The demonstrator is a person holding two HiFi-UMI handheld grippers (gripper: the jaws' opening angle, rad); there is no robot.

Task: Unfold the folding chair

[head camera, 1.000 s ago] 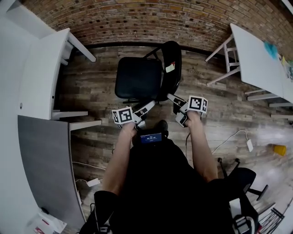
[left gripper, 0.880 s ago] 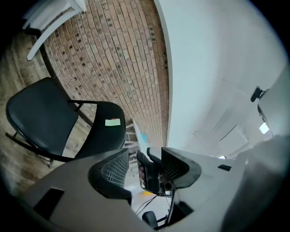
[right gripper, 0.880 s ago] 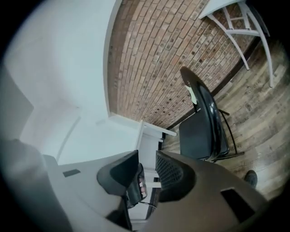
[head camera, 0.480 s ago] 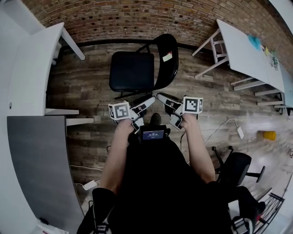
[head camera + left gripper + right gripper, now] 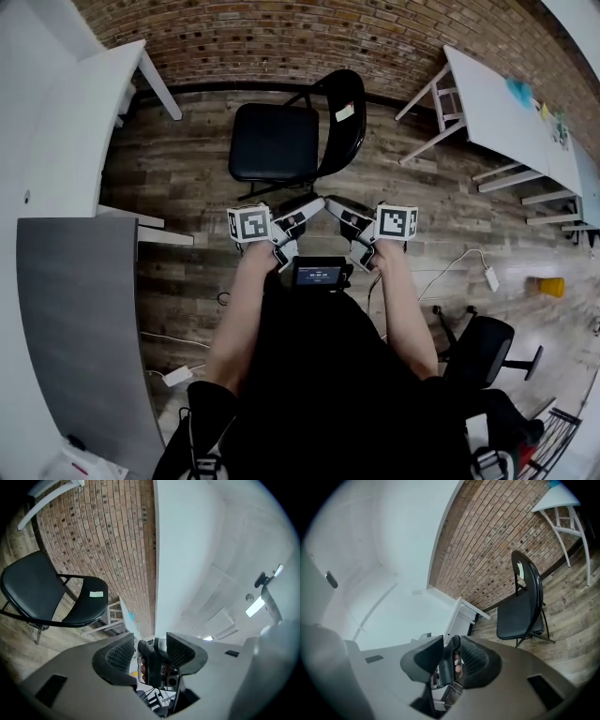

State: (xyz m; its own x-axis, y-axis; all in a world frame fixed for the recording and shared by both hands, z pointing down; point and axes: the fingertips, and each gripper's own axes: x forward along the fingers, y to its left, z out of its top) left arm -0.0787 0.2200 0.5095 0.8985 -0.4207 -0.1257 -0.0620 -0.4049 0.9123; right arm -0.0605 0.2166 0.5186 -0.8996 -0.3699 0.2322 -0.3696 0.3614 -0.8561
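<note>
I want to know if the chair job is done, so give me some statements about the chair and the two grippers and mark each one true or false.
1. The folding chair stands opened out on the wooden floor. True.
2. A pale label sits on the backrest. True.
3. The left gripper is clamped on the backrest. False: its jaws are apart, grip nothing and are clear of the chair.
4. The seat is red. False: it is black.
5. The right gripper holds a chair leg. False: its jaws are apart and hold nothing.
</note>
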